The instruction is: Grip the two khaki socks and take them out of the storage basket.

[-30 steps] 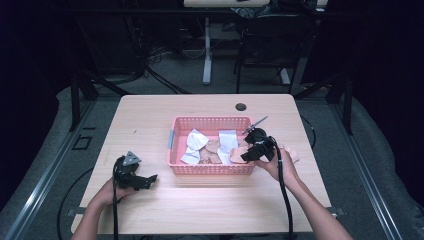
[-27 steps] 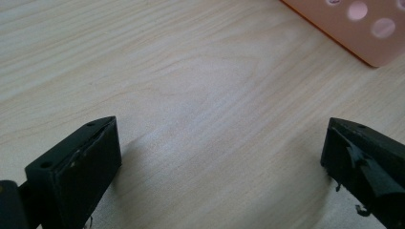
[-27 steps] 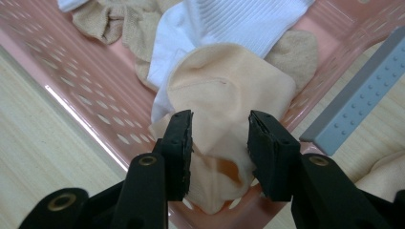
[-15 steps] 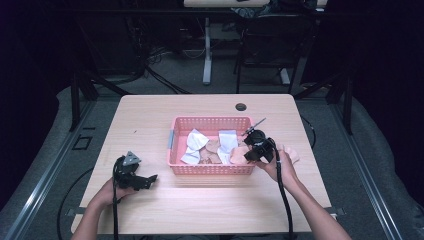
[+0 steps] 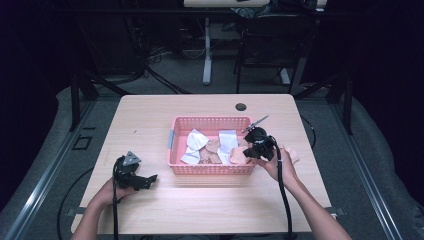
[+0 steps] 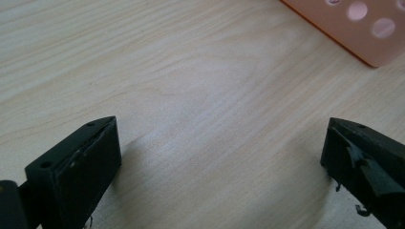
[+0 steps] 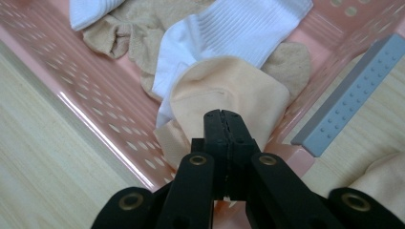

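A pink basket (image 5: 210, 120) in the middle of the table holds white socks (image 5: 194, 145) and beige ones. My right gripper (image 5: 248, 151) hangs over the basket's right end, shut on a peach sock (image 5: 239, 156). In the right gripper view the closed jaws (image 7: 223, 119) pinch the peach sock (image 7: 224, 86) above a white ribbed sock (image 7: 239, 33) and beige socks (image 7: 129, 28). My left gripper (image 5: 150, 180) rests on the table at the front left, open. The left gripper view has its jaws (image 6: 222, 157) wide apart over bare wood.
A second peach sock (image 5: 291, 154) lies on the table to the right of the basket, beside the person's right hand. The basket has a grey handle (image 7: 348, 90) on its end wall. A dark round grommet (image 5: 241, 106) sits near the table's far edge.
The right gripper with the peach sock has shifted only slightly over the basket's right end. The left gripper has stayed still.
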Tool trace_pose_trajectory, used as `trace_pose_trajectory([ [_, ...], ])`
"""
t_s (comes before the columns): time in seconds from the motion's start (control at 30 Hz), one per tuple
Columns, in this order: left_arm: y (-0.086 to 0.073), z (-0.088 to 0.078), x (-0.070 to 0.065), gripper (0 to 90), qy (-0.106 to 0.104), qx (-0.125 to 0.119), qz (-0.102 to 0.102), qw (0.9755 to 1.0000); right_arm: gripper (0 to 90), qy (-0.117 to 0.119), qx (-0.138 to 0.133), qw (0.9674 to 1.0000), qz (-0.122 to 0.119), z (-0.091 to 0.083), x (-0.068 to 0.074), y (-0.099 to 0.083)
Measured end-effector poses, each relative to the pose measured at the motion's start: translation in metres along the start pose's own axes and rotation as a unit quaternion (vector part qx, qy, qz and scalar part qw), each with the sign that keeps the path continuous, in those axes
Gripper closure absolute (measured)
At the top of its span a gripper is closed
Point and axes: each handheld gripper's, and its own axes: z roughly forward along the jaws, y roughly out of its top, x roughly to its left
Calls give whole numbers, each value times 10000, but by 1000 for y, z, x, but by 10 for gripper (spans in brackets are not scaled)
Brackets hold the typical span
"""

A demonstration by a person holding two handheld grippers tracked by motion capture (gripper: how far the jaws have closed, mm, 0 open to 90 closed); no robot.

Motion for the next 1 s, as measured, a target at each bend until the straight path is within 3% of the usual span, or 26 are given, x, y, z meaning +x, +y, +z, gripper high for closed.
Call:
trace_pose_trajectory([
  [0.07, 0, 0, 0, 0, 0, 8, 10, 10000, 867, 30, 9, 10000, -27, -1, 0, 0],
  [0.13, 0, 0, 0, 0, 0, 7, 8, 10000, 737, 93, 107, 9999, -77, 0, 0, 0],
  [0.23, 0, 0, 0, 0, -2, 10, 6, 10000, 666, 102, 89, 9999, -47, 2, 0, -1],
  [0.3, 0, 0, 0, 0, -2, 9, 4, 10000, 538, 31, 93, 10000, -1, 8, -2, 1],
  [0.4, 0, 0, 0, 0, -2, 10, 6, 10000, 475, -9, 62, 10000, 50, 14, 0, 4],
  [0.5, 0, 0, 0, 0, -3, 10, 4, 10000, 384, 95, 273, 9996, -51, 23, 0, 14],
  [0.67, 0, 0, 0, 0, -3, 8, 5, 10000, 358, 175, 246, 9995, 42, 31, 4, 24],
  [0.77, 0, 0, 0, 0, -3, 9, 6, 10000, 354, 186, 433, 9989, -4, 38, 8, 32],
  [0.8, 0, 0, 0, 0, -3, 8, 6, 10000, 366, 178, 340, 9992, 88, 46, 12, 35],
  [0.9, 0, 0, 0, 0, -3, 10, 8, 10000, 397, 109, 589, 9982, 11, 52, 13, 39],
  [1.0, 0, 0, 0, 0, -3, 9, 7, 10000, 441, 60, 664, 9978, 51, 57, 13, 41],
])
